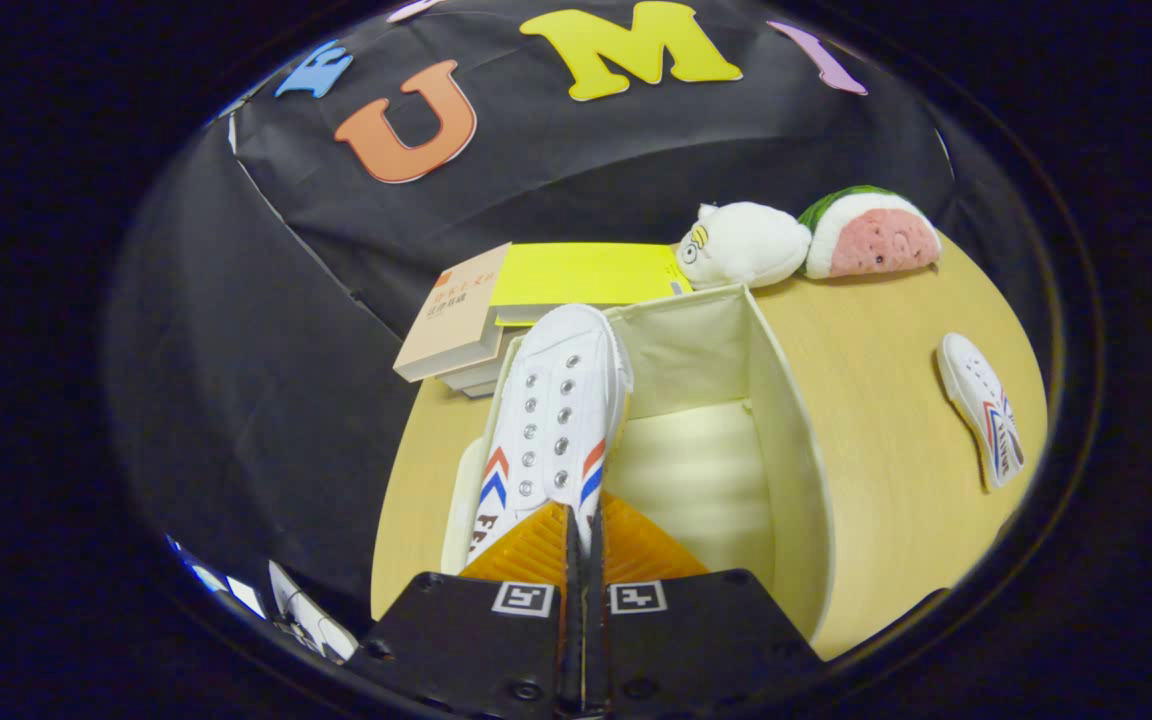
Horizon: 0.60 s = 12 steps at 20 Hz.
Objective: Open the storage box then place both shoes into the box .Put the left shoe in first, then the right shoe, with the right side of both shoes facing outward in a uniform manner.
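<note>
Closed almost to touching, my tongs (576, 530) pinch the heel end of the white shoe (556, 410), both fingers pressed against it, so I carry it by the collar with the toe pointing away from me. Holding it there keeps the long body out in front, which I judge makes it easy to lower along the near wall of the storage box (786, 440) without my fingers catching the rim. That box stands open on the table (886, 370), its pale inside bare on the side away from the shoe, leaving room for a second one. My shoe hangs over the box's far-left part, its toe reaching above the back rim toward the stacked books (456, 325) and the yellow book (586, 272). The other shoe (981, 410) lies on its side on the table, well apart from the box and off to the right of my fingers. Beyond the box sit a white plush toy (746, 245) and a watermelon plush (871, 235), touching each other.
</note>
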Motion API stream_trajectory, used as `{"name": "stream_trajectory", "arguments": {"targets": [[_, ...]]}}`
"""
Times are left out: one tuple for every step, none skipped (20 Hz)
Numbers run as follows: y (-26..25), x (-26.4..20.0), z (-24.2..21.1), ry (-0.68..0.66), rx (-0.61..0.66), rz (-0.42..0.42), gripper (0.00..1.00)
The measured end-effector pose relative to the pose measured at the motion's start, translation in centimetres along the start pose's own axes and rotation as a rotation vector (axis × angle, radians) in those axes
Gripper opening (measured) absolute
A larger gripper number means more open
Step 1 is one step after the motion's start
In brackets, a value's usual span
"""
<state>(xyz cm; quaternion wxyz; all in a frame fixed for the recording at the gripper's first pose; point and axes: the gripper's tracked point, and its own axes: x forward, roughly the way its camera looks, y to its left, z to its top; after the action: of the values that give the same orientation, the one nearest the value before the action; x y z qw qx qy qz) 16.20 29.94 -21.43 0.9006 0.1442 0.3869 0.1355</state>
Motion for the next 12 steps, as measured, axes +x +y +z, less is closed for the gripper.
{"name": "stream_trajectory", "arguments": {"targets": [[0.1, 0.2, -0.1, -0.011, 0.009, 0.007, 0.07], [0.1, 0.2, -0.2, -0.011, 0.016, 0.011, 0.07], [0.1, 0.3, -0.4, -0.009, 0.016, 0.005, 0.07], [0.0, 0.5, -0.7, 0.003, 0.010, -0.009, 0.07], [-0.1, 0.8, -0.9, 0.020, 0.008, -0.025, 0.07], [-0.3, 1.0, -1.5, 0.040, 0.006, -0.032, 0.07], [-0.5, 1.1, -1.9, 0.048, 0.004, -0.033, 0.07], [-0.5, 0.8, -2.0, 0.049, 0.002, -0.030, 0.07], [-0.5, 1.0, -1.9, 0.045, -0.003, -0.028, 0.07], [-0.3, 1.5, -1.8, 0.037, -0.002, -0.021, 0.08], [0.1, 1.9, -1.6, 0.034, 0.001, 0.000, 0.10], [0.3, 1.7, -1.5, 0.039, 0.004, 0.009, 0.14]]}}
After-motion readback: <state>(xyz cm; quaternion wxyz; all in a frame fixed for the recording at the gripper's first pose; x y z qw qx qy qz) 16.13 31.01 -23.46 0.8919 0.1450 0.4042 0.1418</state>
